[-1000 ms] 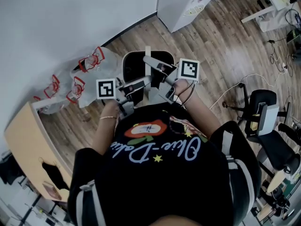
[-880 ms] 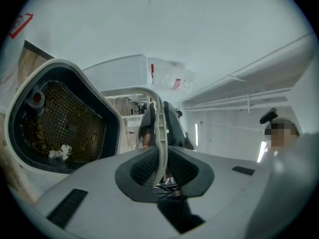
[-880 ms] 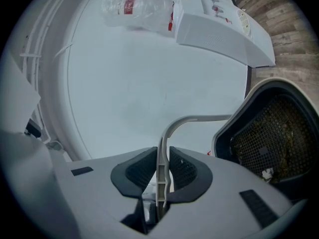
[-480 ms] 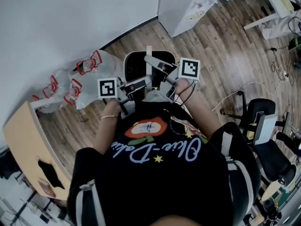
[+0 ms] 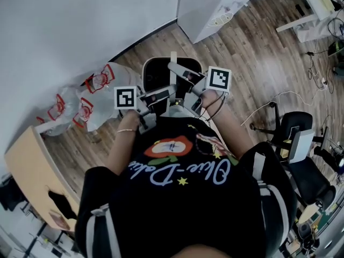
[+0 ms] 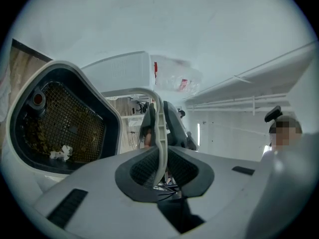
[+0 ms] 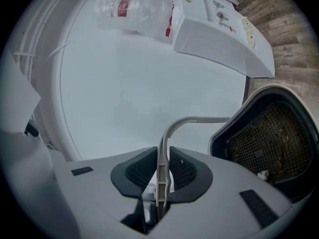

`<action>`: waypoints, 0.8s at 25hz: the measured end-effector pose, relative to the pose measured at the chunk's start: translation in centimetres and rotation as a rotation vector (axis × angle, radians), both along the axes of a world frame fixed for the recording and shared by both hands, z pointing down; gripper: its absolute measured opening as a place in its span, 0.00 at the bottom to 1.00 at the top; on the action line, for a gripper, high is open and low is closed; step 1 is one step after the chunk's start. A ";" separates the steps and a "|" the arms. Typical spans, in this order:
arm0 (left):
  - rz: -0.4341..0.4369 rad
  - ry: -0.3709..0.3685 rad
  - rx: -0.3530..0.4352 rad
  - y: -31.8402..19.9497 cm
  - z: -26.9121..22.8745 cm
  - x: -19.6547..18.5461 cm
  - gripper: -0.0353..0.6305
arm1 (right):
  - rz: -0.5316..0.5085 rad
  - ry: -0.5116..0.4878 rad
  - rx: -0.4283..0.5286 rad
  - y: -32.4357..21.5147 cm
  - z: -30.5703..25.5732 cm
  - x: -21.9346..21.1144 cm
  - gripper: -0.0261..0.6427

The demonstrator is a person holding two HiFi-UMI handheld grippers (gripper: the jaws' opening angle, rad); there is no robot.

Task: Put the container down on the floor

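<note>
The container (image 5: 160, 73) is a white bin with a black inside and a mesh bottom holding some debris. It hangs in front of the person over the wooden floor, near the wall. A thin white handle (image 6: 158, 116) arches over it. My left gripper (image 6: 160, 158) is shut on this handle, with the container's rim (image 6: 110, 119) to its left. My right gripper (image 7: 162, 171) is shut on the same handle (image 7: 192, 120), with the container's rim (image 7: 230, 121) to its right. In the head view the left gripper (image 5: 156, 97) and right gripper (image 5: 184, 86) meet above the bin.
Clear plastic bags with red print (image 5: 86, 98) lie on the floor left of the container. A white cabinet (image 5: 209, 4) stands against the wall behind it. A wooden board (image 5: 32, 165) is at the far left. An office chair (image 5: 301, 144) and a floor cable (image 5: 274, 98) are on the right.
The grippers and container have shifted slightly away from the body and the view has drifted a little. Both grips on the handle are unchanged.
</note>
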State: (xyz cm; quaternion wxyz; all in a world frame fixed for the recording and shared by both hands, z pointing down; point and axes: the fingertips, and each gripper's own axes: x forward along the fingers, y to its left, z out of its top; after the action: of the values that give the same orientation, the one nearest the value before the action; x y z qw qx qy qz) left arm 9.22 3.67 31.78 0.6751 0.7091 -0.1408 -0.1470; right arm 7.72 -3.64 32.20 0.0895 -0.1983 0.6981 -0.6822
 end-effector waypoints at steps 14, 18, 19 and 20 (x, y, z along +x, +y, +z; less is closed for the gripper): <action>0.065 -0.010 -0.033 -7.0 2.0 -2.4 0.13 | 0.024 0.067 -0.037 -7.2 2.0 -1.8 0.14; 0.081 -0.032 -0.046 -8.2 3.1 -3.2 0.13 | 0.017 0.093 -0.048 -8.6 2.8 -2.3 0.14; 0.083 -0.034 -0.044 -8.5 3.3 -3.4 0.13 | 0.013 0.101 -0.048 -8.9 3.0 -2.5 0.14; 0.085 -0.032 -0.039 -8.9 3.5 -3.6 0.13 | 0.009 0.109 -0.052 -9.3 3.3 -2.8 0.14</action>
State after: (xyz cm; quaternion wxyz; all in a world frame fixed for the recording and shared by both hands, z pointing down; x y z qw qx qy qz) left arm 5.59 -5.24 35.30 0.6922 0.7033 -0.1242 -0.1041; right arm 4.90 -12.92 35.54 0.0491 -0.2407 0.6832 -0.6877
